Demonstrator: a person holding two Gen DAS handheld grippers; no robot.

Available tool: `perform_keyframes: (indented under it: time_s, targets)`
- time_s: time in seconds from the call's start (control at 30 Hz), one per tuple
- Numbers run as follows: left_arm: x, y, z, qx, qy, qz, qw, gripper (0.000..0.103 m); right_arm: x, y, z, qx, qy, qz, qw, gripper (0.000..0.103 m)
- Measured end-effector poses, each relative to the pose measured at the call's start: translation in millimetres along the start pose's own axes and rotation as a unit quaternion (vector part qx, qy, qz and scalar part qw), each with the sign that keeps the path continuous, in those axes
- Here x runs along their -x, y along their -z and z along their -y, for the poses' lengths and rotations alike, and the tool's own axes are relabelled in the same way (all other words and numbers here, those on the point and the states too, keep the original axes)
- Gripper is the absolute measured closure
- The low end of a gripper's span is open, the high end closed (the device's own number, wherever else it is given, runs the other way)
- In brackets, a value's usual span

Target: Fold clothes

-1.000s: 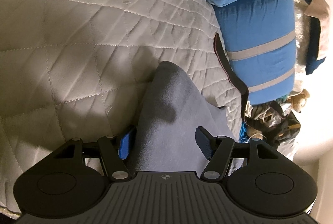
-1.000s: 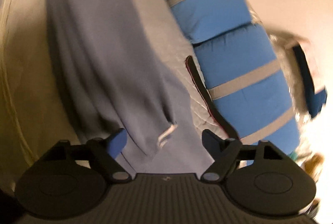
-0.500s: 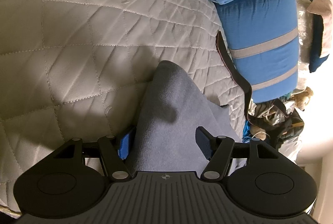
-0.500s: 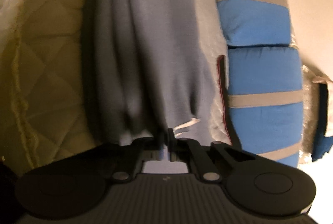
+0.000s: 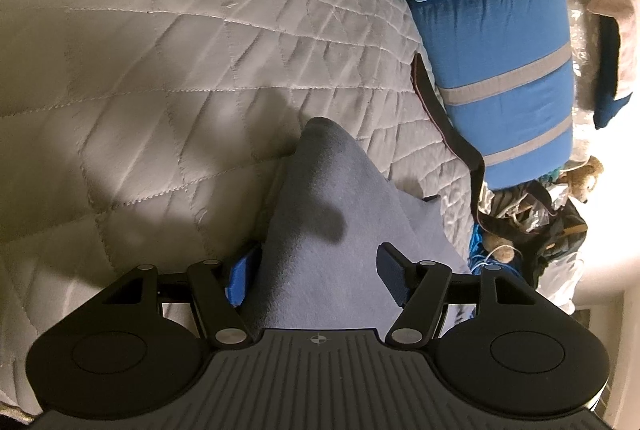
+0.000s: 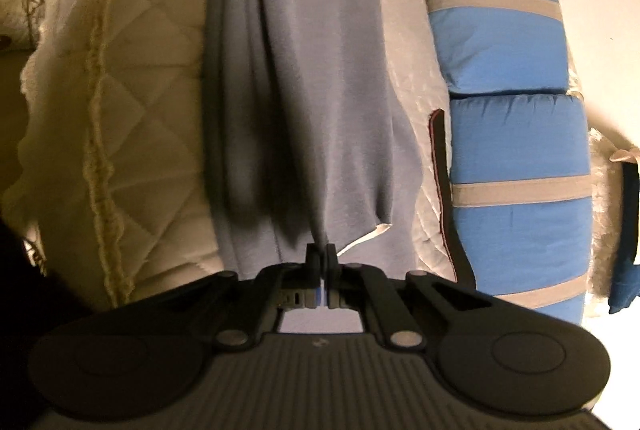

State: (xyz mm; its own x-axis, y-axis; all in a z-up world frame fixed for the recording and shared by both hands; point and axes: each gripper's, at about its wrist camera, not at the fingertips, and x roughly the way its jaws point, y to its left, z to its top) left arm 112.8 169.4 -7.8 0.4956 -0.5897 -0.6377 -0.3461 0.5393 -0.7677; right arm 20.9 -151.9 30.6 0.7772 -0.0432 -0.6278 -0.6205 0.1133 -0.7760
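The right gripper (image 6: 322, 255) is pinching the garment's (image 6: 304, 78) near hem; the left gripper (image 5: 316, 272) is straddling it, open. Next: lifting and folding over the quilt (image 5: 168, 62).

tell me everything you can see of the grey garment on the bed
The grey garment is a soft, matte, fleece-like cloth, blue-grey, lying lengthwise in long loose folds on the quilted bedspread, beside the blue striped cushions. A small white tag or lining shows at its near edge. The right tool is shut on that near edge. At the other end the cloth rises in a rounded peak between the fingers of the left tool, whose jaws stand apart.
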Motion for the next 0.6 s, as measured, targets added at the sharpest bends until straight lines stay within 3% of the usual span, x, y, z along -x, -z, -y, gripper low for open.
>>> perform_keyframes:
  time_s: [0.1, 0.13, 0.17, 0.23, 0.3, 0.4, 0.6]
  targets:
    - [-1.7, -1.1, -1.0, -0.002, 0.003, -0.001, 1.0, 0.041, -1.6, -0.1, -1.8, 0.003, 0.001, -0.007, 1.0, 0.102]
    - [-2.3, -1.3, -1.1, -0.004, 0.004, -0.002, 1.0, 0.041, -2.8, -0.1, -2.4, 0.003, 0.002, -0.01, 1.0, 0.094]
    - [-2.7, -1.4, -1.1, -0.006, 0.005, -0.002, 1.0, 0.041, -3.7, -0.4, -2.5, 0.001, 0.001, -0.016, 1.0, 0.077]
    - [-3.5, -1.3, -1.6, -0.009, 0.008, -0.002, 0.9999, 0.041, 3.2, 0.2, -0.2, -0.02, -0.009, -0.009, 1.0, 0.064]
    - [-3.8, -1.8, -2.7, -0.009, 0.013, -0.002, 0.9999, 0.041, 14.0, 1.4, 6.5, -0.064, -0.017, 0.01, 0.998, 0.028]
    - [-5.3, -4.3, -6.3, -0.011, 0.028, -0.007, 0.9995, 0.041, 26.2, 2.5, 20.3, -0.137, -0.023, 0.033, 0.99, 0.023]
    - [-10.7, -10.5, -12.5, -0.031, 0.073, -0.043, 0.9959, 0.043, 45.6, 10.8, 33.4, -0.239, 0.005, 0.059, 0.969, 0.016]
